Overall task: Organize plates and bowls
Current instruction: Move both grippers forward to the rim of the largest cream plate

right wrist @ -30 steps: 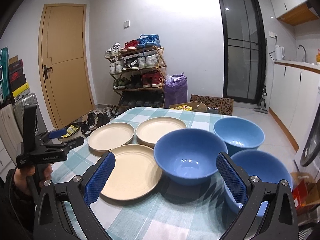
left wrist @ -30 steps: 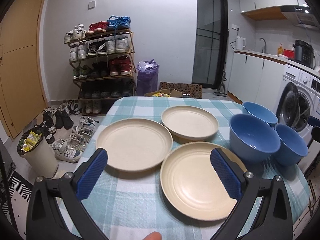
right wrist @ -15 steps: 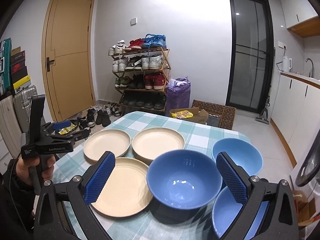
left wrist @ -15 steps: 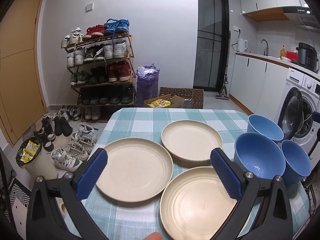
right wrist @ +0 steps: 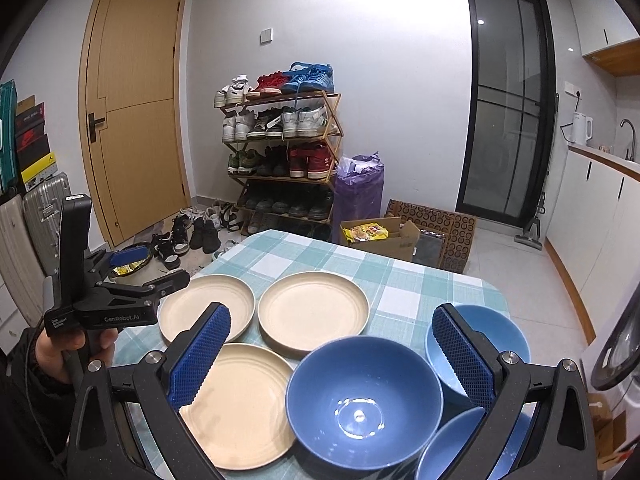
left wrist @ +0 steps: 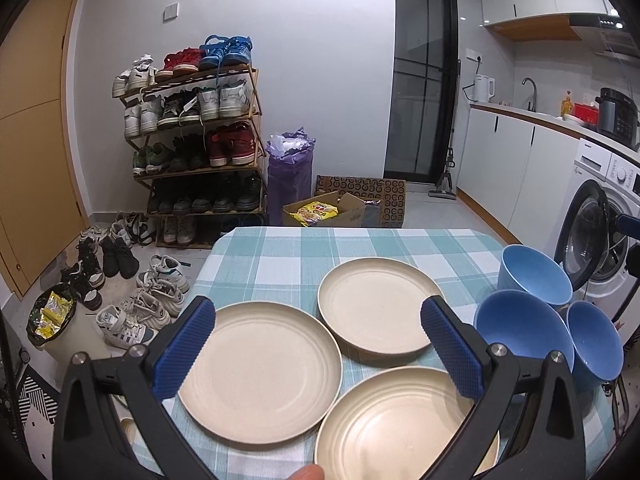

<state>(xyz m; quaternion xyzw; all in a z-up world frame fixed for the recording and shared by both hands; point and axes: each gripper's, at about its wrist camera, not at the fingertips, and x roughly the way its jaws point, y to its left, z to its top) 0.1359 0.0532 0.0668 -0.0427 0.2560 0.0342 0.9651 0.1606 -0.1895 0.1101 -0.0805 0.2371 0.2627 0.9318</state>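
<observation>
3 cream plates (left wrist: 260,364) lie in a cluster on the checked tablecloth (left wrist: 296,252) with 3 blue bowls (right wrist: 364,396) grouped just beside them on the right, while the left gripper (left wrist: 320,348) and right gripper (right wrist: 332,352) hover above them, jaws wide apart and holding nothing

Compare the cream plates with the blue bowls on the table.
The three cream round plates are shallow and wide; the three blue round bowls are deep with tall walls. The plates sit on the left, the bowls cluster on the right. All are upright, empty and unstacked on the checked tablecloth.
</observation>
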